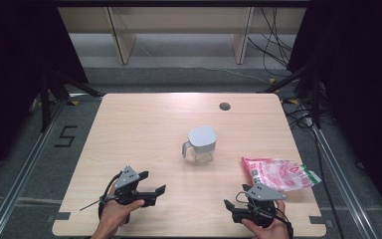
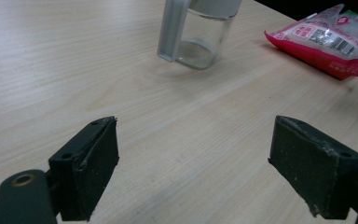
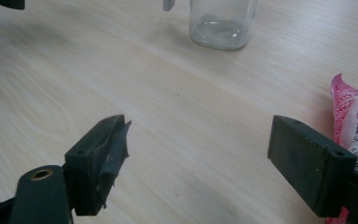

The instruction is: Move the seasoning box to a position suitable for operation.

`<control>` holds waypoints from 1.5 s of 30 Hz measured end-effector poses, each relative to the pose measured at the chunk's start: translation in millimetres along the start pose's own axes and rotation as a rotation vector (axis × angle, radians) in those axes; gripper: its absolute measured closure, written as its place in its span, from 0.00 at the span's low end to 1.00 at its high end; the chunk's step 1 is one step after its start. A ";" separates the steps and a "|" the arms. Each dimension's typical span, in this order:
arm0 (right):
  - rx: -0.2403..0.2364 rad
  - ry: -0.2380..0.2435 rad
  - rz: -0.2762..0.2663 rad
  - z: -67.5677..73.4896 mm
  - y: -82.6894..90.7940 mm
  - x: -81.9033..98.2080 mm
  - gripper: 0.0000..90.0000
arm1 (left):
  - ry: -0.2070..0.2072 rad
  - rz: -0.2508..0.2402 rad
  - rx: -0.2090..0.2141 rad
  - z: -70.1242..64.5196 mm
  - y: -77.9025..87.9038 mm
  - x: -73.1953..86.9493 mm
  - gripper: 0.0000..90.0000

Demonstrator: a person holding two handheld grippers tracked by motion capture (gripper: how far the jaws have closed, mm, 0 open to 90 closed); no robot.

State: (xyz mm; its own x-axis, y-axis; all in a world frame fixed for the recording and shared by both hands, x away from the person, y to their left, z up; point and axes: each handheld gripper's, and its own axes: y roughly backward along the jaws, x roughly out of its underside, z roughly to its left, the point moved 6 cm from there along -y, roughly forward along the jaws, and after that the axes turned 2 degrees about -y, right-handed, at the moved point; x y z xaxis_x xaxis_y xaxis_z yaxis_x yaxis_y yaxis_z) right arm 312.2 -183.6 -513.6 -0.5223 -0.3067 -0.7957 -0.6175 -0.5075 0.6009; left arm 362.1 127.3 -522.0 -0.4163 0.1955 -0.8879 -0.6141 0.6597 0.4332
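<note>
Glass jar [image 1: 201, 144], grey squarish lid, beside crinkly pink packet [image 1: 277, 174]

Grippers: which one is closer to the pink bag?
The right gripper: the pink bag lies just beyond it, while the left gripper sits across the table.

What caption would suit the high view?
Two open hand-held grippers, left and right, rest before a lidded glass jug and pink packet.

A black "5" on the floor [image 1: 65, 136] left of the table [image 1: 144, 119].
</note>
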 end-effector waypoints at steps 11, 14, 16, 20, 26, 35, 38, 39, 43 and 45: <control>-0.009 0.003 -0.022 -3.3 0.3 -1.4 0.17 | -0.010 -0.005 -0.019 1.3 -7.5 -2.6 0.16; -0.003 0.009 -0.025 -3.0 0.9 -2.3 0.17 | -0.023 0.001 -0.023 1.5 -9.2 -5.1 0.17; -0.013 0.000 -0.023 -1.9 0.4 -1.8 0.17 | -0.028 0.001 -0.030 0.6 -12.3 -8.6 0.17; -0.013 0.014 -0.027 -2.0 -0.4 -2.4 0.17 | -0.058 -0.004 -0.044 1.1 -19.4 -15.9 0.18; -0.009 0.009 -0.037 -3.3 1.0 -3.6 0.17 | -0.092 -0.024 -0.062 5.9 -32.9 -30.4 0.25; -0.004 -0.013 -0.032 -1.8 0.1 -2.9 0.18 | -0.124 -0.027 -0.072 8.7 -68.3 -46.6 0.34; -0.011 -0.020 -0.035 -2.0 -0.2 -2.8 0.18 | -0.139 -0.026 -0.073 8.9 -79.7 -51.6 0.38; 0.007 0.022 -0.051 -5.9 -0.3 -4.4 0.18 | -0.142 -0.028 -0.071 8.3 -83.0 -52.9 0.41; -0.012 -0.010 -0.035 -2.9 -0.5 -3.1 0.18 | -0.162 -0.025 -0.072 7.6 -92.9 -57.2 0.46; -0.001 -0.012 -0.027 -2.5 0.0 -2.8 0.18 | -0.178 -0.022 -0.075 7.5 -97.3 -58.5 0.47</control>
State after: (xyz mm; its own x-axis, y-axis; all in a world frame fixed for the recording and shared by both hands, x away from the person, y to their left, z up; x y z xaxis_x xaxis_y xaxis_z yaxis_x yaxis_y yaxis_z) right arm 315.1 -184.7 -511.6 -0.5127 -0.2832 -0.8105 -0.6307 -0.5164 0.5793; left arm 451.2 57.1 -513.3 -0.2814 0.3113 -0.9077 -0.6726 0.6107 0.4179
